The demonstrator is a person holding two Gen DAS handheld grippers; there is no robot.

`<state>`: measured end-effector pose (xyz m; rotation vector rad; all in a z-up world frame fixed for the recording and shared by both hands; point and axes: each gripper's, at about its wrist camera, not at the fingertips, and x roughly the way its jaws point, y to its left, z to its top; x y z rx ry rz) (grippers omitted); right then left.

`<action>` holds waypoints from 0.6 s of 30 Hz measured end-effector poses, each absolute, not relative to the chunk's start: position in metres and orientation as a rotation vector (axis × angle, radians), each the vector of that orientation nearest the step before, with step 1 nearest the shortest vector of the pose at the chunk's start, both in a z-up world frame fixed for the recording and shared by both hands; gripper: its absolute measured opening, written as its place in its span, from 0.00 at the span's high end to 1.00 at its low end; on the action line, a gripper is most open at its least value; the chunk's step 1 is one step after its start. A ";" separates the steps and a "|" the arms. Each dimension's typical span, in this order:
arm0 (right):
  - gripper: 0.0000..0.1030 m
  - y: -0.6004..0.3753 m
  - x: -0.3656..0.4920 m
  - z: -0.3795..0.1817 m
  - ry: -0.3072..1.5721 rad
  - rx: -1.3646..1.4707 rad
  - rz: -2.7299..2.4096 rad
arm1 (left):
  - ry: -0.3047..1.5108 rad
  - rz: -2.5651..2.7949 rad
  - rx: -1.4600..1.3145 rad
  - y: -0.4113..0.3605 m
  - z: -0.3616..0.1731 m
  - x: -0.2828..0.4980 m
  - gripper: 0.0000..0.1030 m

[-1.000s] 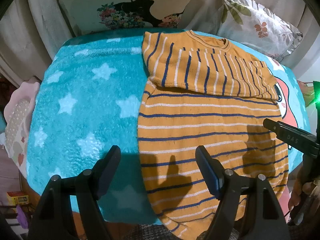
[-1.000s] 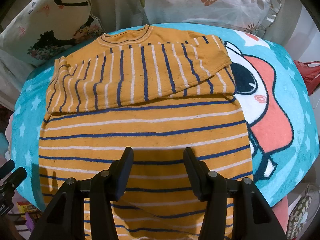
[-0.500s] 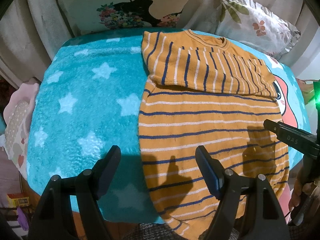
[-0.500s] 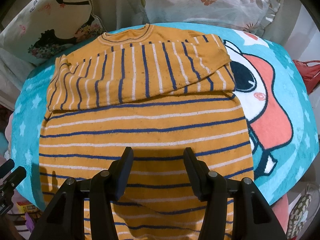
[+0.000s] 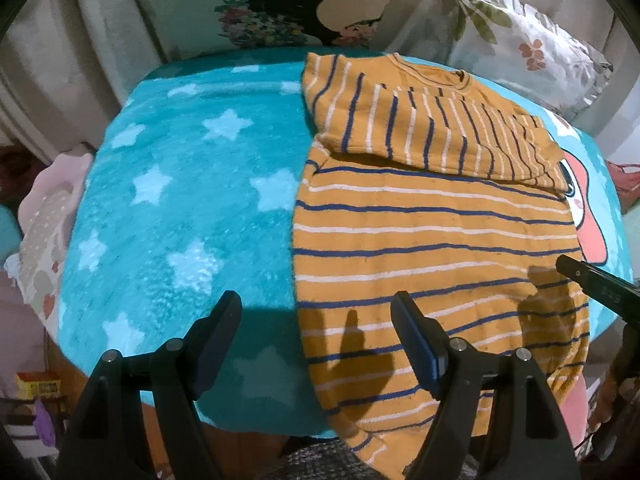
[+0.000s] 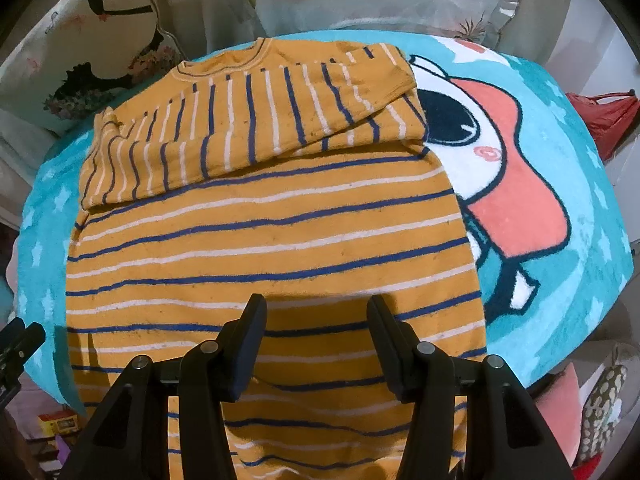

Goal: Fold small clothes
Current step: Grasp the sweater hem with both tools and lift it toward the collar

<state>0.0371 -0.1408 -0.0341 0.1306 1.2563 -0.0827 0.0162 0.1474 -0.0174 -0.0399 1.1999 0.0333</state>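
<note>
flatly, striped knit sweater (image 6: 272, 248) lies on fuzzy blanket (image 5: 180, 200); left gripper (image 5: 316, 320), right gripper (image 6: 316, 320) gape empty.

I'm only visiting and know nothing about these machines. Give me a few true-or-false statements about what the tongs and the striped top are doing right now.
1. The orange striped top lies flat on the star blanket. True.
2. Both sleeves hang off the sides. False: they are folded across the chest.
3. The right tongs are open. True.
4. The left tongs grip the hem. False: they are open, holding nothing.
</note>
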 end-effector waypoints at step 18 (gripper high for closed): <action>0.42 -0.266 -0.038 -0.039 1.239 0.250 -0.036 | 1.170 0.040 -0.446 0.155 -0.052 -0.061 0.26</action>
